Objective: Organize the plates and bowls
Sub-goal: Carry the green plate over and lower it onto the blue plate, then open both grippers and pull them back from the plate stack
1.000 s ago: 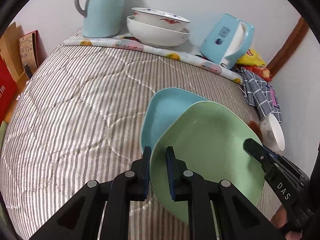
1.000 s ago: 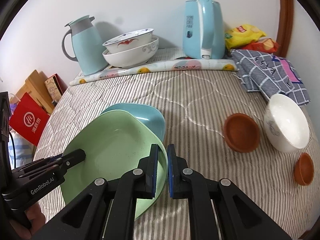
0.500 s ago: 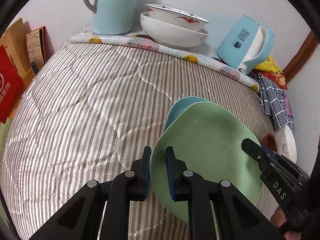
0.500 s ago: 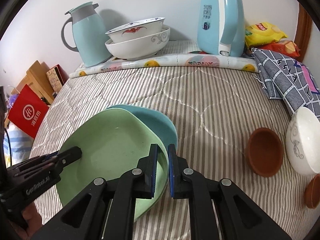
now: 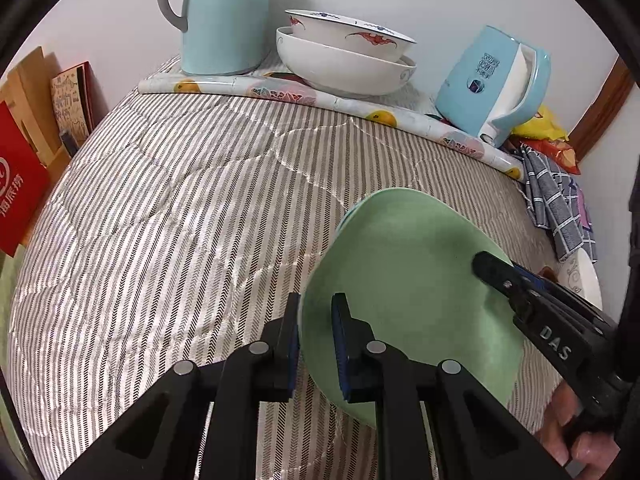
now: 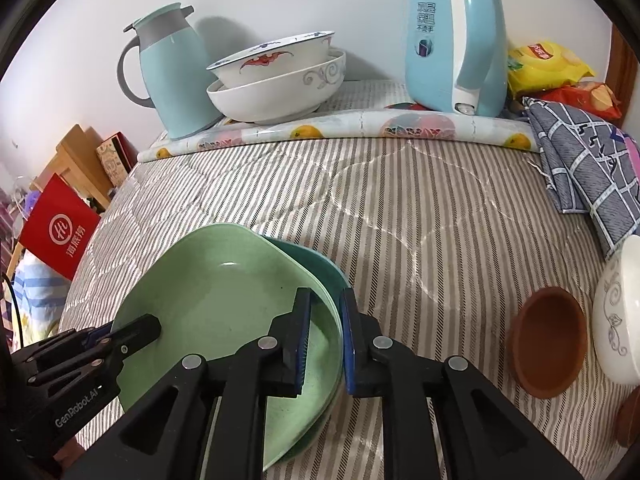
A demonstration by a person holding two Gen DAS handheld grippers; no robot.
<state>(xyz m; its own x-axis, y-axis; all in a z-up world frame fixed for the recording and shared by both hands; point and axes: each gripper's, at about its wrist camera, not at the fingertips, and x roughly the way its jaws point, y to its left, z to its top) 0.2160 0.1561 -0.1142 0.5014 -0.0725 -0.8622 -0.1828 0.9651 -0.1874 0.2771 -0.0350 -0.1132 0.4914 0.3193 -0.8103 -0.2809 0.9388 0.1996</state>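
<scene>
Nearest the right camera, at six o'clock, the right gripper [image 6: 325,336] straddles the rim of the green plate [image 6: 224,300]; its jaws have just been opening, the inner pad now clear of the rim, so I judge the plate is being released. At seven o'clock the left gripper [image 5: 316,340] pinches the opposite rim. Since a second ago the green plate has slid over the teal plate [image 6: 320,264] and now nests on it. Farther off, at three o'clock, a brown bowl [image 6: 546,344] and a white bowl [image 6: 618,312] wait; at twelve, two stacked bowls [image 6: 280,76] stand

Two close, downward wrist views from opposite rims of green plate [image 5: 408,280].
</scene>
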